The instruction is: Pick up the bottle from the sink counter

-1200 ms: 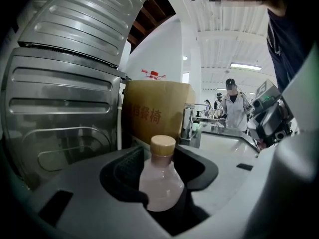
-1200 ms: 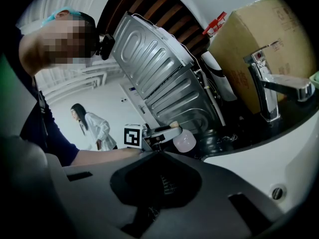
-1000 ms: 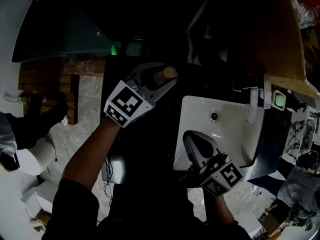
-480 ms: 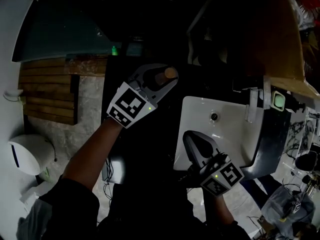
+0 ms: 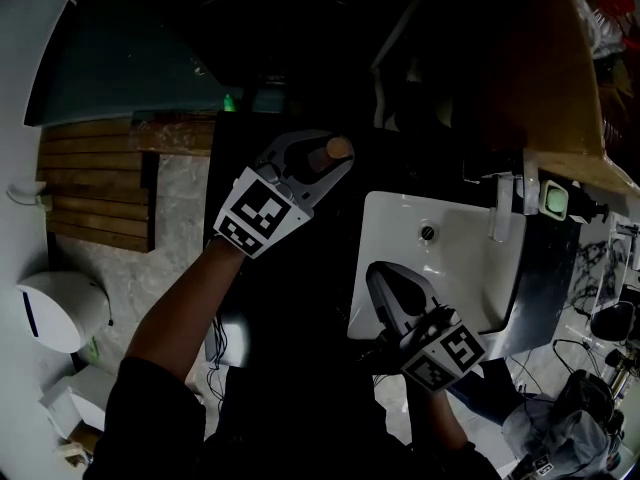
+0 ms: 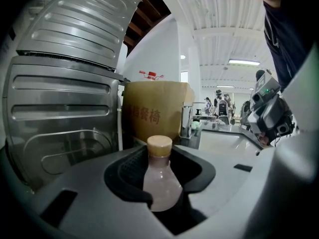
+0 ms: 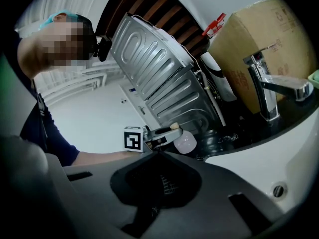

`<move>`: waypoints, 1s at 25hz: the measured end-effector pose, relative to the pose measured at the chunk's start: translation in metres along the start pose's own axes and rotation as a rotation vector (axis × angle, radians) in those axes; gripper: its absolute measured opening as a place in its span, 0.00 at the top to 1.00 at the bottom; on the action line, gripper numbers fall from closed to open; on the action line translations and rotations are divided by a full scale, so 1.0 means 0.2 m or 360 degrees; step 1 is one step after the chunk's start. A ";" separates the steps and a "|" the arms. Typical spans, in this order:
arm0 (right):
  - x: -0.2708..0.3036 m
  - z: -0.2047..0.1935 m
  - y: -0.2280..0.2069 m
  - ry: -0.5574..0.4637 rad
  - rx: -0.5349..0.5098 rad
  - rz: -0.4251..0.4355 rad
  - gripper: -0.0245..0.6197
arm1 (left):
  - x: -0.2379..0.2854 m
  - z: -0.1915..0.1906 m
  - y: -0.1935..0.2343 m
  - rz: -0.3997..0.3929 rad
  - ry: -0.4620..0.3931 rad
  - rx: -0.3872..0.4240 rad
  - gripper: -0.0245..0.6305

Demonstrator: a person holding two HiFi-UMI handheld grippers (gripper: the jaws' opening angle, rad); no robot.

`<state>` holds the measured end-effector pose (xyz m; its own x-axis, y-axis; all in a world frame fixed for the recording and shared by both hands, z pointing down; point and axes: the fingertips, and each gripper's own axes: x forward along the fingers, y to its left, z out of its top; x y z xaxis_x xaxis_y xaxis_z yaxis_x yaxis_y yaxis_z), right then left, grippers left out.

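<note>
Slip risk: left claw, jaws just closing, pinches the bottle on its sloping shoulder. Right claw sits shut, empty.

A ribbed metal panel walls the left, a cardboard box blocks straight ahead, and rightward the sink basin lies open below the faucet.
</note>
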<state>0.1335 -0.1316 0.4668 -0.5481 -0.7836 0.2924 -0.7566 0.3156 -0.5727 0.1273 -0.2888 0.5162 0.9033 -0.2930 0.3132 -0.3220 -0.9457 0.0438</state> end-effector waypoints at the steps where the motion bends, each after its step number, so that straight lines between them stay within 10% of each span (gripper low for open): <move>1: 0.00 0.00 0.00 -0.0002 0.0000 0.0000 0.93 | 0.00 0.00 0.00 0.0000 0.0004 0.0003 0.75; 25: -0.03 0.12 0.15 -0.0074 -0.0095 0.0029 0.93 | -0.23 0.24 -0.07 -0.0002 -0.0070 0.0086 0.75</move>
<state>0.1217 -0.1303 0.4293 -0.5458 -0.8010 0.2459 -0.7674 0.3601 -0.5304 0.1033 -0.2682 0.4547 0.9156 -0.2966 0.2714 -0.3062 -0.9519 -0.0073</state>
